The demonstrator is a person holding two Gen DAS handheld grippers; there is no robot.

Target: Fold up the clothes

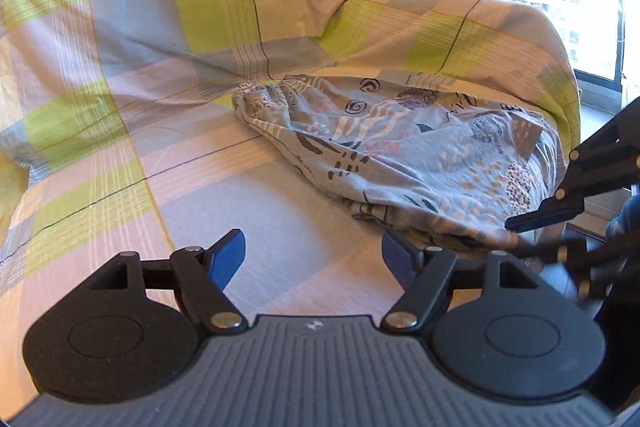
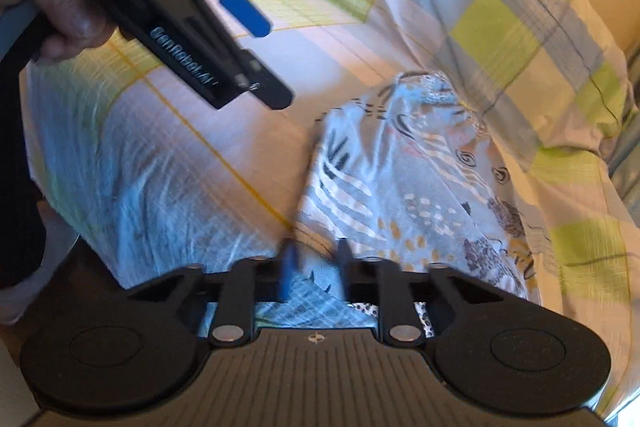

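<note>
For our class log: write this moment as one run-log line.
left gripper: open, empty | right gripper: closing on patterned garment edge | bed

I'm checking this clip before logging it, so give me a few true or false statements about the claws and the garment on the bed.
1. The left claw is open and holds nothing. True.
2. The right claw is far from the patterned garment. False: it is at the garment's near edge, with cloth between its fingers.
3. The garment lies on a plaid bedsheet. True.
4. The garment is plain white. False: it is light blue with printed shapes.
</note>
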